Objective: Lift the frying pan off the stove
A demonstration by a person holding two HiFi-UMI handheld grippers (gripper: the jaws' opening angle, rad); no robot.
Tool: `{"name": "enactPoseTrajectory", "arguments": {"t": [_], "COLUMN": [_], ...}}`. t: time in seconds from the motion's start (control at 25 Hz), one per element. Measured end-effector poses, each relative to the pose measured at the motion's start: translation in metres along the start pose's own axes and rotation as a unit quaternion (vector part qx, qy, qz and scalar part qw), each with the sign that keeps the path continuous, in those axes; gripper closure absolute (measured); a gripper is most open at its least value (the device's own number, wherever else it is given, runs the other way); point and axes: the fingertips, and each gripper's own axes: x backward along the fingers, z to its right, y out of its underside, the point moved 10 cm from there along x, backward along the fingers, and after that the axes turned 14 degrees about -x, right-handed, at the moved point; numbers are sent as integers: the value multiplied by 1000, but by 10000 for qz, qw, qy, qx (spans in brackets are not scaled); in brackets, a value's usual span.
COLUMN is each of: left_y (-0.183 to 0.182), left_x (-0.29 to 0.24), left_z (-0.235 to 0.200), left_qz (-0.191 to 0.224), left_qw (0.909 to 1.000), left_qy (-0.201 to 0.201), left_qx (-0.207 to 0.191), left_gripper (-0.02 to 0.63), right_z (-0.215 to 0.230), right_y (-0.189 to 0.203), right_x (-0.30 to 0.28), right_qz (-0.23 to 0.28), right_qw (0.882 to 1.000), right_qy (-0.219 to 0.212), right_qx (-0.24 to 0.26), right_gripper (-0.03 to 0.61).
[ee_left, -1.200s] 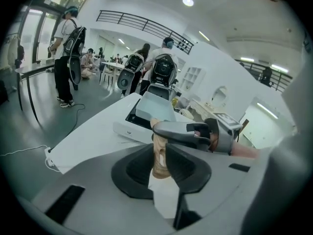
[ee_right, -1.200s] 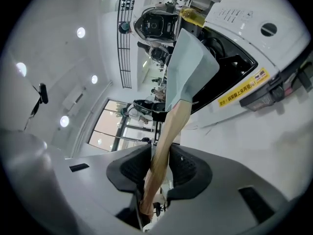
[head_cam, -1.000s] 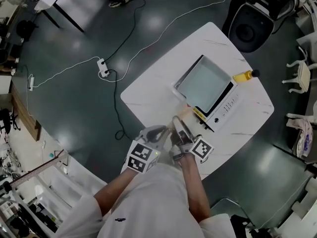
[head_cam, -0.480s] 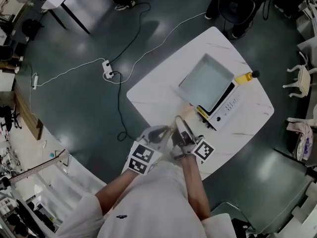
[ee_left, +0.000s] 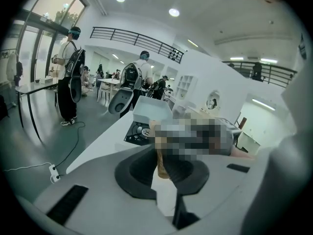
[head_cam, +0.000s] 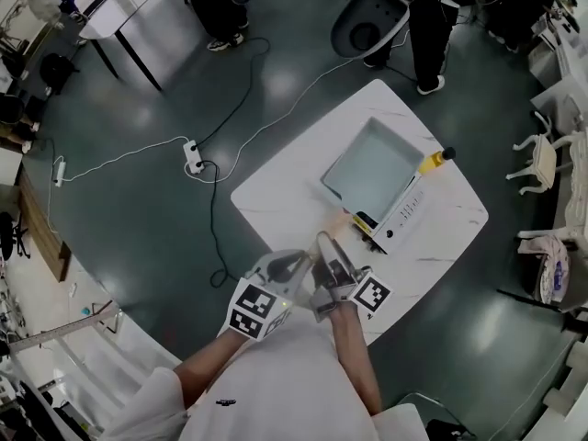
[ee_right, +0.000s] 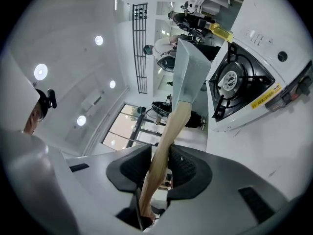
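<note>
Two forearms tucked in, tools side by side: right gripper (ee_right: 164, 165) is clamped on the pan (ee_right: 188, 75) handle (ee_right: 168, 131), and left gripper (ee_left: 161, 165) pinches it too. Pan is up off the stove (ee_right: 254, 87), burner (ee_right: 229, 81) bare. Yellow label (ee_right: 264, 98) is unreadable.

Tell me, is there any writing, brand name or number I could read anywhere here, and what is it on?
No text is legible.
Yellow sticker on the stove front edge: dark print, too small to read.
Marker cubes: black-and-white square patterns, no letters or numbers.
</note>
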Motion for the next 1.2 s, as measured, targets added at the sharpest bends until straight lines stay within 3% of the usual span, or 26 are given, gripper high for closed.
{"name": "enactPoseTrajectory", "arguments": {"t": [0.24, 0.76, 1.2], "left_y": [-21, -42, -46], "left_x": [22, 57, 75], "left_z": [12, 38, 38], "left_qz": [214, 533, 650], "left_qw": [9993, 9962, 9945], "left_qy": [82, 500, 669], "left_qx": [-299, -482, -479], "left_gripper": [584, 583, 581], "right_z": [-28, -74, -86], "right_y": [7, 22, 36], "right_x": [15, 49, 55], "right_qz": [197, 413, 543], "right_qw": [9996, 9984, 9976], "right_qy": [-191, -203, -320], "right_qx": [-27, 344, 292], "right_gripper": [469, 466, 462]}}
